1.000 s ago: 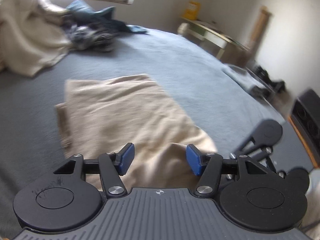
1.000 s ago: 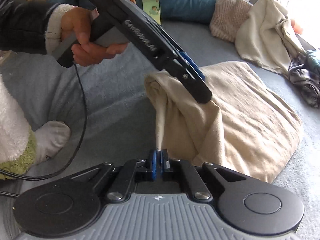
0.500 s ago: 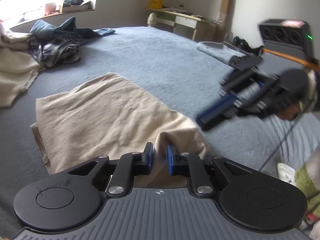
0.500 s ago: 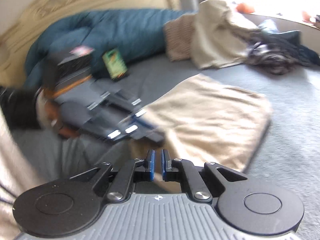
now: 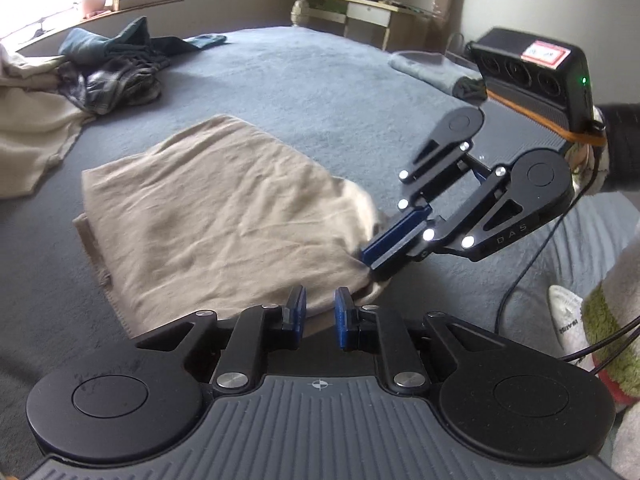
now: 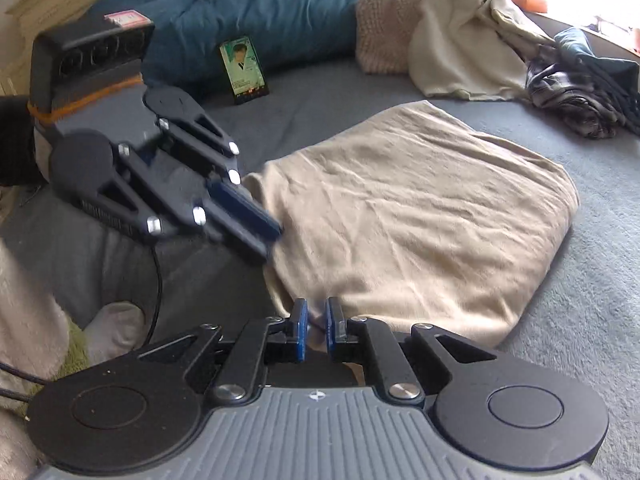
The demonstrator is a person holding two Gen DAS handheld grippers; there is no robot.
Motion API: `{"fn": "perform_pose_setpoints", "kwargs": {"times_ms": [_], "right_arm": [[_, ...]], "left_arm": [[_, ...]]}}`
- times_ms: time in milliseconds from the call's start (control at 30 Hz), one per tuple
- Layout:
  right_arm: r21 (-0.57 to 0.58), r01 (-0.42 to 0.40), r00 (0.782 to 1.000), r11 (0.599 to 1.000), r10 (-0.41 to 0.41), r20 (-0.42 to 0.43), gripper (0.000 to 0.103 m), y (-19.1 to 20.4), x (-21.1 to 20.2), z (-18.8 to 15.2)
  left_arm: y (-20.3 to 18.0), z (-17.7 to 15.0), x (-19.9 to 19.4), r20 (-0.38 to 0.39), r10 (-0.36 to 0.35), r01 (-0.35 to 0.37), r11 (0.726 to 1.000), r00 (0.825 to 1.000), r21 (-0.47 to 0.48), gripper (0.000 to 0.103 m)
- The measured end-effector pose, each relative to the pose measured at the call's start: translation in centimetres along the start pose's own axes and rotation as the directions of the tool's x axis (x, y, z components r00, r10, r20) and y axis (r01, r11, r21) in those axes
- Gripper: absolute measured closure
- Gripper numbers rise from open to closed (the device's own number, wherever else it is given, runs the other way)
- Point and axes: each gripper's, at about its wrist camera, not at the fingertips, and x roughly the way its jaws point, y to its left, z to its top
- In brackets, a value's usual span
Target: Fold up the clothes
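Beige knitted garment (image 5: pixel 224 216), soft cloth already doubled into a rough rectangle, lies flat on the grey-blue bed cover (image 5: pixel 304 80), with a second layer peeking out along its left edge in the left wrist view.

My left gripper (image 5: pixel 320 316) sits at the near edge of the cloth. Its blue pads stand a narrow gap apart, and I see no cloth between them. My right gripper (image 6: pixel 316 326) is at the near corner, also with a narrow gap. I cannot tell whether an edge is caught in there, but it looks free. Seen from the left wrist camera, its fingers point down at that corner, tips touching or just beside the fabric.

Judgement: both tongs are low at the same short end, so the step is either the end of laying a fold down or the start of taking hold for another. The pictures do not settle which.

If another fold is wanted, it calls for both pads to pinch all layers at two corners of one edge and for an even lift, since the knit is limp and may sag or slip.

Unfolded heap of cream and dark clothes (image 6: pixel 520 60) lies well apart.
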Motion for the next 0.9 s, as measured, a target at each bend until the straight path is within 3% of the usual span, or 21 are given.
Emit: {"fn": "perform_pose_setpoints", "kwargs": {"times_ms": [167,267,500,667,900], "right_arm": [[0.048,-0.028,0.999,0.998,0.027,0.021,0.094,-1.0,-0.9,0.7],[0.07,-0.053,0.997,0.996,0.049,0.058,0.094,-1.6,-1.5,1.5],[0.002,-0.014,0.999,1.0,0.014,0.047,0.093,-1.2,-0.4,3.2],[-0.092,0.002,1.0,0.996,-0.003,-0.007,0.074,-0.4,1.7,3.1],[-0.183,0.008,0.999,0.983,-0.015,-0.035,0.068,0.4,2.5,3.1]], "left_arm": [[0.7,0.5,-1.4,0.041,0.045,-0.045,0.999,0.998,-0.011,0.079],[1.0,0.5,-1.0,0.023,0.08,-0.08,0.997,0.997,0.015,0.077],[1.0,-0.2,0.2,-0.015,0.1,-0.1,0.994,0.995,0.05,0.077],[0.9,-0.6,0.8,-0.033,0.115,-0.112,0.991,0.993,0.068,0.077],[1.1,-0.5,1.1,-0.031,0.112,-0.11,0.992,0.993,0.058,0.075]]}}
